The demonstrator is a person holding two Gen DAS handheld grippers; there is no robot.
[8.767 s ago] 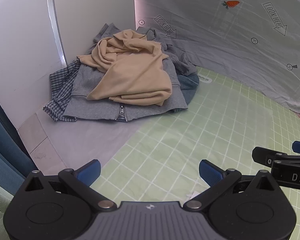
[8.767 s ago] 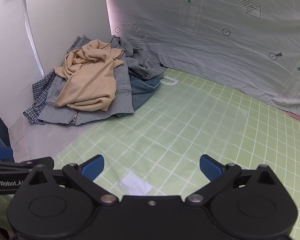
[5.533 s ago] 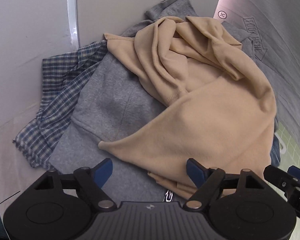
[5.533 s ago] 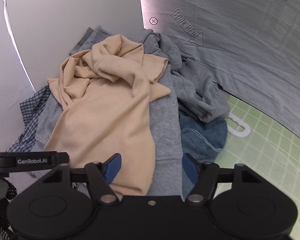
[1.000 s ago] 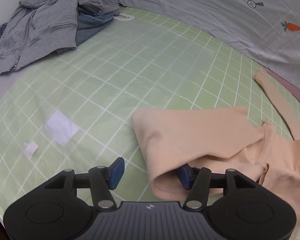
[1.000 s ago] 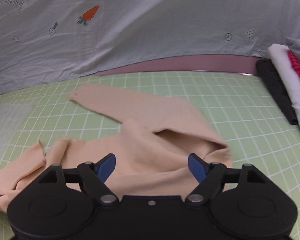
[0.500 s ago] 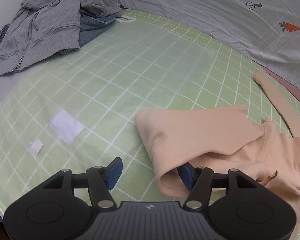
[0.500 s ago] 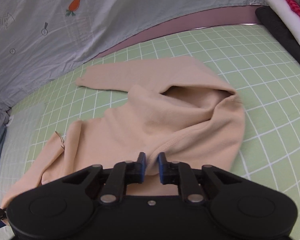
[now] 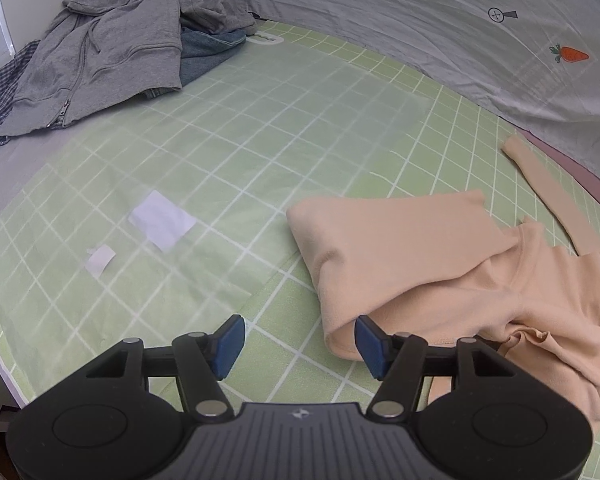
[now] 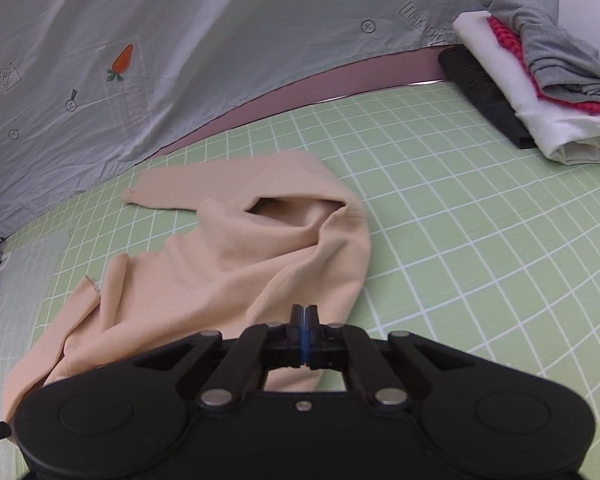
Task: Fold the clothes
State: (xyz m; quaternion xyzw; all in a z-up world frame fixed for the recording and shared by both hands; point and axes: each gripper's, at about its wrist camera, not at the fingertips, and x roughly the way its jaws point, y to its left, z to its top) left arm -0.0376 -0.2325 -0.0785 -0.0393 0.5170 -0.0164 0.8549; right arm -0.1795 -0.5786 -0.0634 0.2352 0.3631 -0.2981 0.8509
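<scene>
The right gripper has clamped the shirt mid-mat to spread it; left gripper jaws apart.

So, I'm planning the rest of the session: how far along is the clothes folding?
Done: a folded stack sits at the mat's far corner. In hand: the beige top lies crumpled and unfolded on the green mat; the right gripper is shut on its edge, the left gripper is open beside it. Left: the grey hoodie and the garments under it.
</scene>
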